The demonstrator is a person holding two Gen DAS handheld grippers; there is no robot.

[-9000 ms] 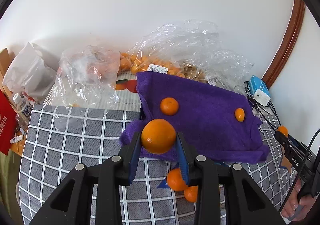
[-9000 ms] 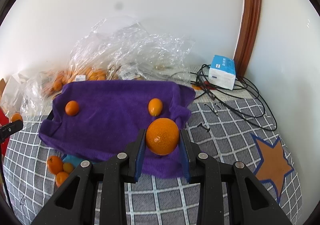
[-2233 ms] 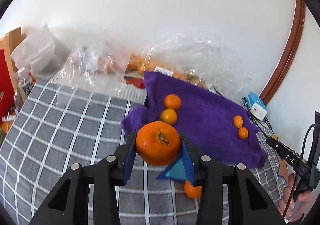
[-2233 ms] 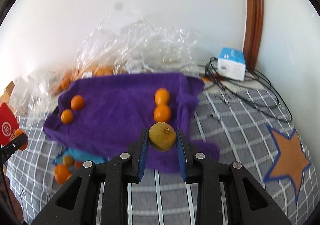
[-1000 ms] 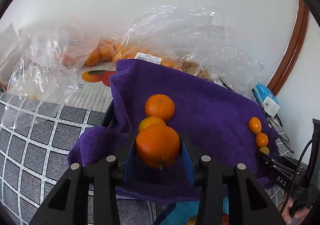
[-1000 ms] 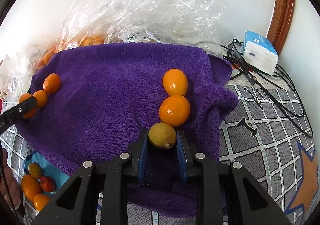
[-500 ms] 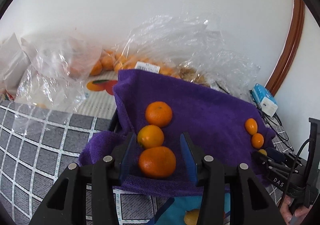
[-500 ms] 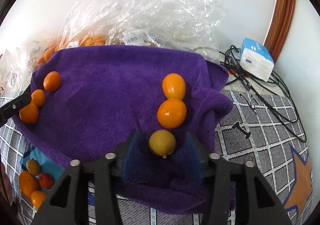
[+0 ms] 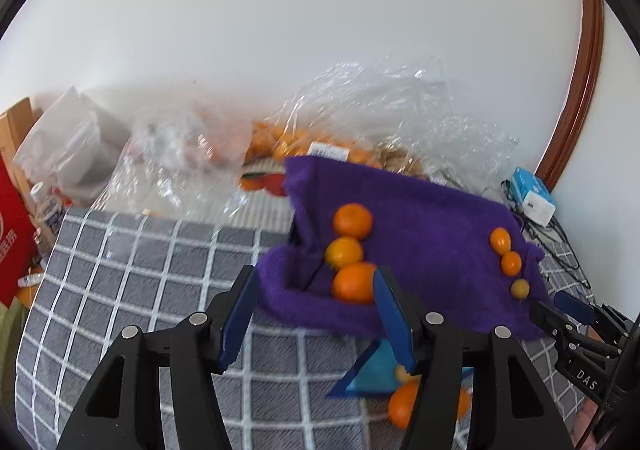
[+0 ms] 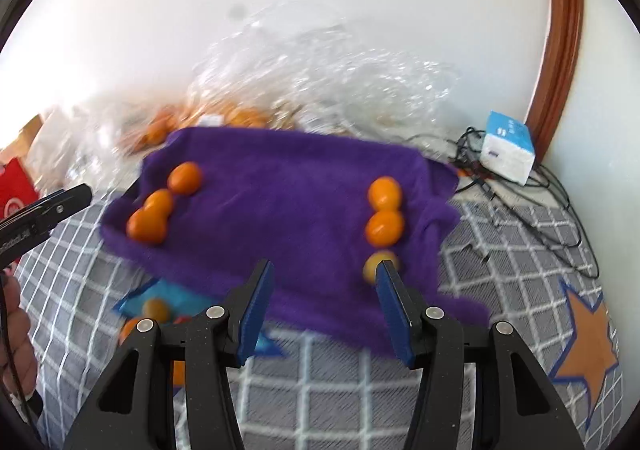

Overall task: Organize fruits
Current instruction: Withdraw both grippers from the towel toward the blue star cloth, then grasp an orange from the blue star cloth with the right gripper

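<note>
Right wrist view motion-blurred. Yellowish fruit (image 10: 378, 265) part hidden behind right jaw pad. Loose oranges (image 9: 402, 404) beside blue packet (image 9: 372, 374) partly covered by left gripper (image 9: 316, 314) frame.

1. The towel (image 10: 288, 218) lies on the worktop (image 9: 132, 262), with your plastic bags (image 10: 320, 82) behind it against the wall.
2. Three fruits (image 10: 152, 210) sit in a row on the towel's left side.
3. Three more fruits (image 10: 384, 224) sit in a row on its right side.
4. Loose fruits (image 9: 404, 402) lie on the worktop in front of the towel.
5. The box (image 10: 508, 148) and cables (image 10: 532, 210) lie to the towel's right.
</note>
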